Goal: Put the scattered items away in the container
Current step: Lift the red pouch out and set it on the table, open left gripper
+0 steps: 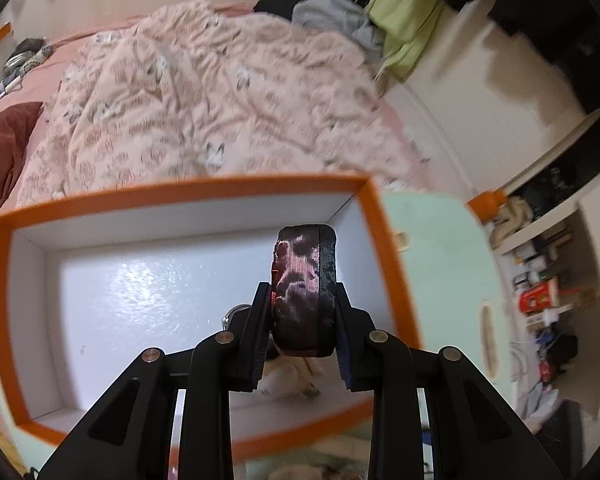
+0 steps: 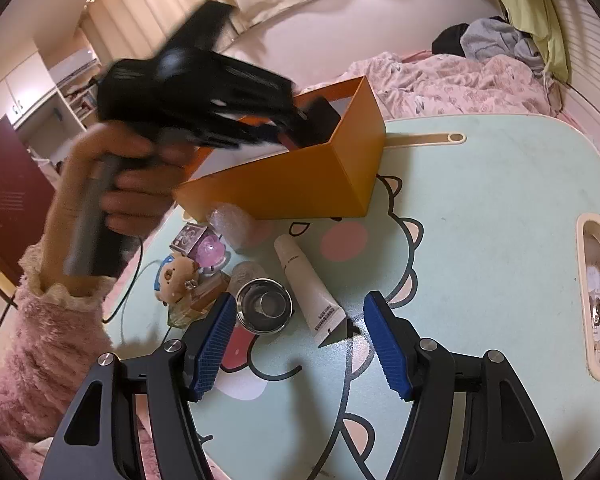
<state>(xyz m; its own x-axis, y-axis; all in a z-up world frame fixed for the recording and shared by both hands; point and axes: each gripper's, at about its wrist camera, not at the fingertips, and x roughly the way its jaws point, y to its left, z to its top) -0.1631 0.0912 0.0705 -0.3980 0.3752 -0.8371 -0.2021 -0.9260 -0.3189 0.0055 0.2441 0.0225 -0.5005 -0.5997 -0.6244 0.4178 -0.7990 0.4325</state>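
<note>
The left gripper (image 1: 302, 300) has its jaws clamped on a dark, rounded block (image 1: 305, 280) with a reddish mottled face, pinched by its lower half so most of it stands up past the fingertips. It hangs over the open orange box (image 1: 188, 192), near the right-hand end, with the white bottom bare below it. In the right wrist view the same gripper reaches over the box rim from the left, held in a hand (image 2: 112, 184) with a fluffy pink sleeve (image 2: 52, 340).

The step in hand looks like the drop. To do it well, lower the block close to the box floor before letting go, well inside the right wall, so it neither bounces nor tips out. Loosen the jaws gently, then lift straight up, clear of the rim.

The right gripper (image 2: 300, 344) has its blue-padded jaws apart and holds nothing, low over the pale green table (image 2: 480, 200). Just ahead of it lie a small metal cup (image 2: 265, 306) and a white tube (image 2: 306, 284); left of them a little plush toy (image 2: 178, 276) and other small things wait.
</note>
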